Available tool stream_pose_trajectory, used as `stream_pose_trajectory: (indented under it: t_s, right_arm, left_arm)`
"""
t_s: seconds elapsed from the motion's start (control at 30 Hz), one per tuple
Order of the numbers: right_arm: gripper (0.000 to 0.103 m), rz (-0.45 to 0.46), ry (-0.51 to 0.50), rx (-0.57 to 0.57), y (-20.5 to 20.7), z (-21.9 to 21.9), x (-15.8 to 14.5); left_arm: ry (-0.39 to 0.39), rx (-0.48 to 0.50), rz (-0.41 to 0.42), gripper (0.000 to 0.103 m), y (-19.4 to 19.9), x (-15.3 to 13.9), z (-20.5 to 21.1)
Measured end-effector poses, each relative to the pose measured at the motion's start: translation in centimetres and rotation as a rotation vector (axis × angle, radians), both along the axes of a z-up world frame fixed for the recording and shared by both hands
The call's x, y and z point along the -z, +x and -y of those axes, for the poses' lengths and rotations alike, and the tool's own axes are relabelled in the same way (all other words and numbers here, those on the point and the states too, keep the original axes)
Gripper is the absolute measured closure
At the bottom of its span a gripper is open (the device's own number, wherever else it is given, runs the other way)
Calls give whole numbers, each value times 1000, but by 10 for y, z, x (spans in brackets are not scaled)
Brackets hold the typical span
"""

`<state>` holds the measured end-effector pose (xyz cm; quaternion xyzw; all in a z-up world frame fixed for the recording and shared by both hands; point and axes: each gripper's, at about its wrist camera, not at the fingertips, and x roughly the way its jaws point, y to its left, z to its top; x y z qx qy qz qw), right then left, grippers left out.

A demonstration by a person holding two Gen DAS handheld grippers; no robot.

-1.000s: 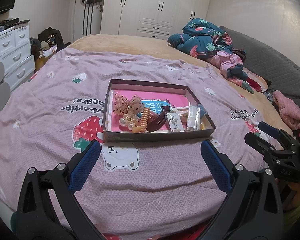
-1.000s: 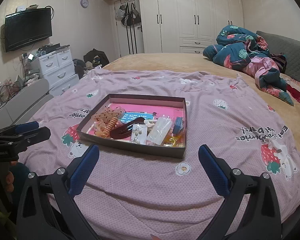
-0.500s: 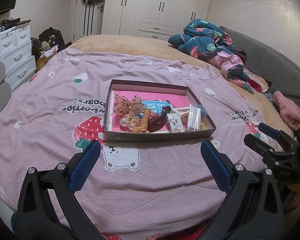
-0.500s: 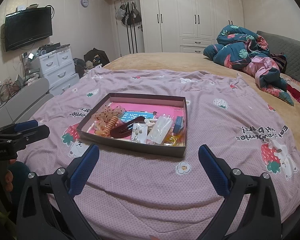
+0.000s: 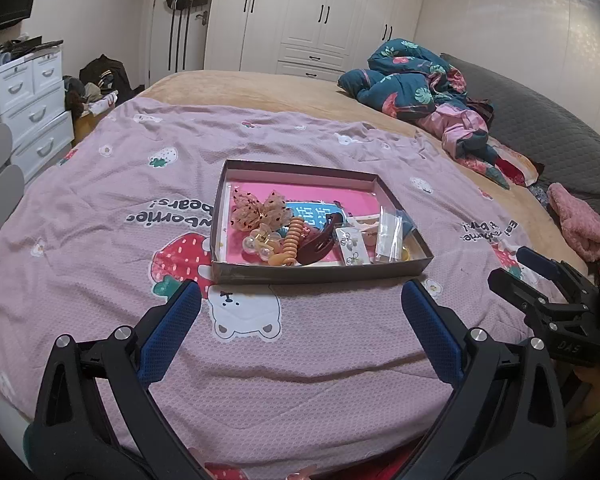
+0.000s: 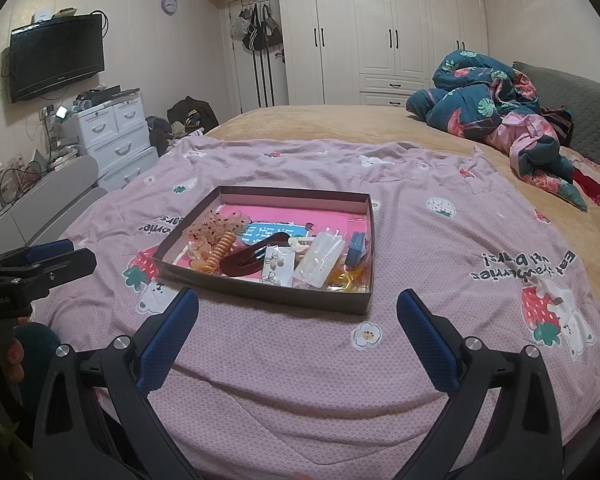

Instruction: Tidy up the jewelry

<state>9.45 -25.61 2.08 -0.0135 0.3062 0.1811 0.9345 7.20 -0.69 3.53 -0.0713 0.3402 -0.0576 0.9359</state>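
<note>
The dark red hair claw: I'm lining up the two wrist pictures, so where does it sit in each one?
Left wrist view: the dark red hair claw lies just right of centre, near the shallow box's front wall, right of the orange spiral hair tie.
Right wrist view: the claw lies left of centre, again right of the spiral tie.
Shared landmark: the earring card beside the claw.
</note>
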Motion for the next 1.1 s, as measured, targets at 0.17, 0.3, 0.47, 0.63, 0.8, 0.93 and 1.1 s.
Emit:
stream_pose_trajectory:
  t_s: [0.17,0.3,0.47,0.63,0.8,0.93,1.1]
  right_arm:
    - [4,0,-2,1,0,0,1]
    - [4,-3,-3,2,0,1,2]
    - [4,-3,-3,2,0,1,2]
    - [4,-3,-5,3,0,0,2]
    - [4,-2,-8,6,1,1,3]
    - [4,-11,-13,16,5,4,8]
    - [4,-25,-21,50,20,12,17]
  left_arm:
    - [8,0,-7,9,0,0,-2]
    - [8,1,-12,9,2,-1,-6]
    - [17,-2,-19,9,2,2,-3]
    - [15,3,-29,9,4,5,0]
    - [4,3,-50,9,7,12,-1]
    - [29,-12,-59,9,9,14,4]
    - [-47,-11,-81,9,17,23,-6]
